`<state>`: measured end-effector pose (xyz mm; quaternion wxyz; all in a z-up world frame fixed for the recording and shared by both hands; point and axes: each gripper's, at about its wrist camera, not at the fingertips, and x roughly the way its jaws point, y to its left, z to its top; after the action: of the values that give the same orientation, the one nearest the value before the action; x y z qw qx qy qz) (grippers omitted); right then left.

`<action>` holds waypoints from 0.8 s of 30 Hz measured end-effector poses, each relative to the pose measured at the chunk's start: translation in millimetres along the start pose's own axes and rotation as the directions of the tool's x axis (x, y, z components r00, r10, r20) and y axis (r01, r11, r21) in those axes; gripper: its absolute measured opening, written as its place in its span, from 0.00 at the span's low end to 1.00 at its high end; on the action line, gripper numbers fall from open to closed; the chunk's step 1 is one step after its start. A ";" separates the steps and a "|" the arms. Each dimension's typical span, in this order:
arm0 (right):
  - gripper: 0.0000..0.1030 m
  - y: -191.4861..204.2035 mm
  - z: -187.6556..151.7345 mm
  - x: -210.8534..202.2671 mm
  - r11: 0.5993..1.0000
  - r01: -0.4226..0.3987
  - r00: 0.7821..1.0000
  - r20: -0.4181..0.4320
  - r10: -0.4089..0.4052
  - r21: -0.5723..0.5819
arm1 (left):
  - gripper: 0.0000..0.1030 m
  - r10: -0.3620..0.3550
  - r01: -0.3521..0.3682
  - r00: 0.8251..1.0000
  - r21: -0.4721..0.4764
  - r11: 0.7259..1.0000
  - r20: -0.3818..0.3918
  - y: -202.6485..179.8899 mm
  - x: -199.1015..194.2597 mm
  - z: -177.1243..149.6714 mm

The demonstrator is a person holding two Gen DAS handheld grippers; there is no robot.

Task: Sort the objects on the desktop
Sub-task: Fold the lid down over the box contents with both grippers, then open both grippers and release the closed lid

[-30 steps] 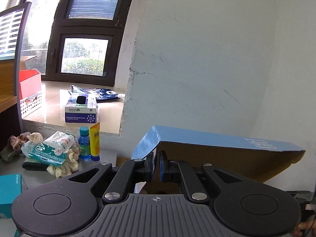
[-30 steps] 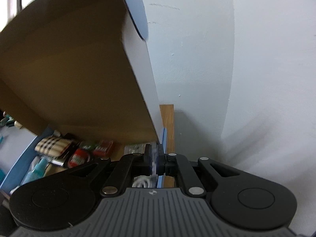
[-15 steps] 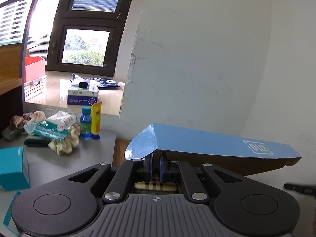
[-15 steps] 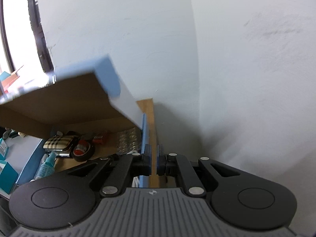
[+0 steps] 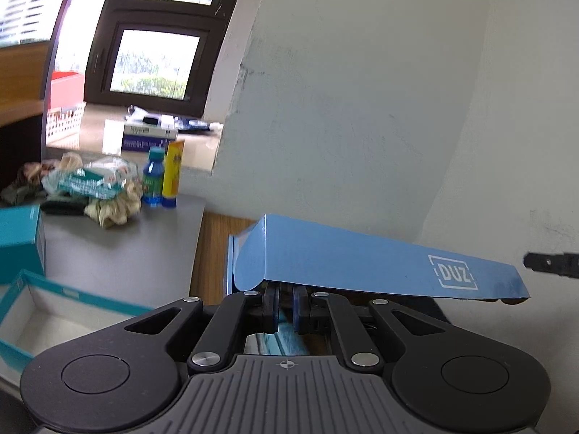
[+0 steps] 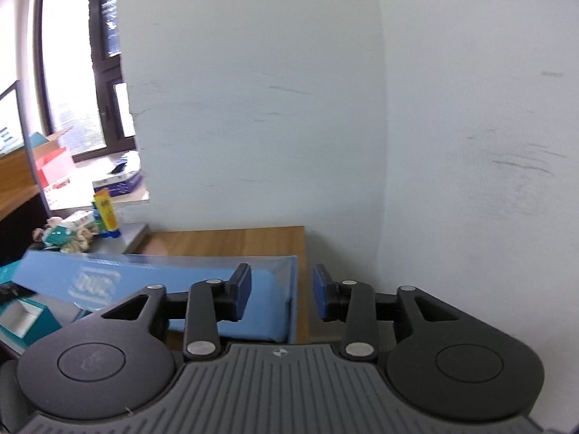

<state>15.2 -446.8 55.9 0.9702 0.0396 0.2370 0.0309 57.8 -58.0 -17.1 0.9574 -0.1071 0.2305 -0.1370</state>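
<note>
A blue cardboard box with a hinged lid (image 5: 362, 264) marked DUZ stands on the wooden table (image 5: 213, 249) in the wall corner. The lid lies low, almost flat over the box. My left gripper (image 5: 286, 305) is shut on the lid's front flap, so the contents are hidden. In the right wrist view the same lid (image 6: 152, 282) stretches left below my right gripper (image 6: 281, 291). Its jaws are opening. The box's right corner lies beneath the gap and the pads touch nothing. One black right fingertip (image 5: 550, 264) shows past the lid's far end.
Left of the box an open teal box (image 5: 39, 311) and a shut teal one (image 5: 20, 246) sit on a grey surface (image 5: 119, 253). Behind them are a wipes packet (image 5: 90, 181), a blue bottle (image 5: 152, 177) and a yellow tube (image 5: 173, 173). White walls close in behind and on the right.
The lid swung down from steeply raised to almost flat, my left gripper sinking with it. My right gripper let go of the box edge, drew back and up, and opened.
</note>
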 end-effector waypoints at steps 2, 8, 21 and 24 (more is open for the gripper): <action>0.50 7.9 2.9 4.4 1.000 -0.015 1.000 -0.010 0.015 -0.022 | 0.08 -0.001 0.000 1.000 -0.002 1.000 -0.010 2.0 0.9 -5.6; 0.61 35.3 -1.5 27.8 0.995 -0.056 0.997 -0.064 0.051 -0.080 | 0.08 0.009 -0.009 0.999 0.010 1.000 -0.043 6.6 1.0 -20.9; 0.69 61.6 -23.0 69.7 0.989 -0.114 0.977 -0.190 0.095 -0.093 | 0.20 -0.005 0.008 0.995 0.032 0.999 -0.098 10.8 2.1 -49.5; 0.69 64.5 -30.2 76.7 0.988 -0.124 0.972 -0.213 0.103 -0.092 | 0.21 -0.010 0.015 0.994 0.041 0.999 -0.110 12.3 4.2 -55.3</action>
<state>66.5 -374.7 -0.1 0.9375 -0.0011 0.3324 0.1026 38.0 -55.6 -70.3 0.9444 -0.0808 0.2793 -0.1535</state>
